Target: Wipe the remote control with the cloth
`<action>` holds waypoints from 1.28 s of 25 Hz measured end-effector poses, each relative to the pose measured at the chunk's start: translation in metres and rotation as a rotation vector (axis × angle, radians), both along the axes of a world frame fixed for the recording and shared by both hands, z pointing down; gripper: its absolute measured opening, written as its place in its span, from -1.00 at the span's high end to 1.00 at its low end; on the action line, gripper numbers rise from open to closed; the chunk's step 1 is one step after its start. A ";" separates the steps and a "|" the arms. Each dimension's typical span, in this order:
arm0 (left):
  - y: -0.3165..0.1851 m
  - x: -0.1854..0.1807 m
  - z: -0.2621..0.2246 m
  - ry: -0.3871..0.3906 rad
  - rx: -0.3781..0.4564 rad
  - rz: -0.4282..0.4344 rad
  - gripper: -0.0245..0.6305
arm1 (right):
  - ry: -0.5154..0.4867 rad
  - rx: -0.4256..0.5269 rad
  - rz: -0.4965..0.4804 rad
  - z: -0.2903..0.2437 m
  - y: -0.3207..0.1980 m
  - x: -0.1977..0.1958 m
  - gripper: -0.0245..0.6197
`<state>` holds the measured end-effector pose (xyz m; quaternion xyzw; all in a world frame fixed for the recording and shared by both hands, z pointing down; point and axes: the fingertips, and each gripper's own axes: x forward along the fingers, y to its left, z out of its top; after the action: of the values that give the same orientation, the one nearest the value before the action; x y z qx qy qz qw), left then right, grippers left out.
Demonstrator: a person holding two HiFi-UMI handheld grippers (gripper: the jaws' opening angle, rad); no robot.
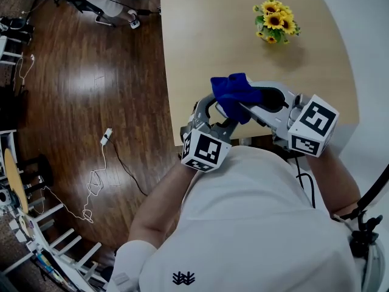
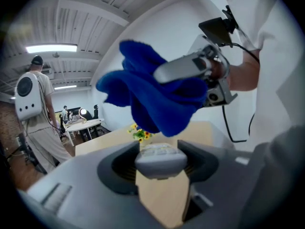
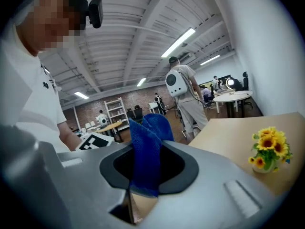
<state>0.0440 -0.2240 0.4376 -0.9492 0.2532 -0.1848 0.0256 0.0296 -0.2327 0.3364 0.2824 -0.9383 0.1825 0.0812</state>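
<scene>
My left gripper (image 1: 213, 106) (image 2: 159, 165) is shut on the near end of a grey remote control (image 2: 159, 157), held above the table's front edge. The blue cloth (image 1: 234, 94) (image 2: 148, 99) (image 3: 144, 151) hangs bunched from my right gripper (image 1: 253, 102) (image 3: 145, 178), whose jaws are shut on it. In the left gripper view the cloth hangs just over the far end of the remote. In the head view the cloth covers the remote, so I cannot see it there.
The light wooden table (image 1: 213, 35) bears a small pot of sunflowers (image 1: 276, 22) (image 3: 269, 149) at its far right. A white cable (image 1: 100, 175) lies on the dark wood floor to the left. A person with a white backpack (image 2: 35, 104) stands farther off.
</scene>
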 end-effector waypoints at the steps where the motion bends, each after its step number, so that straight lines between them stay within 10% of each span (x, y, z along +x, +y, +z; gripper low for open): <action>1: 0.000 0.000 -0.001 0.001 0.001 -0.001 0.12 | -0.014 0.003 -0.031 -0.004 0.005 -0.009 0.66; 6: 0.000 0.000 -0.005 0.005 0.010 -0.004 0.11 | -0.015 -0.020 -0.079 0.008 0.010 -0.023 0.66; 21: 0.003 -0.002 -0.005 0.013 0.007 0.000 0.11 | 0.131 -0.185 0.262 0.105 -0.058 0.106 0.66; 32: -0.013 -0.002 0.034 -0.017 -0.053 -0.029 0.11 | 0.138 -0.225 0.328 0.121 -0.039 0.130 0.66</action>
<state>0.0417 -0.2371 0.4716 -0.9442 0.2618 -0.2000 0.0000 0.1598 -0.2712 0.4571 0.4323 -0.8456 0.2771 0.1457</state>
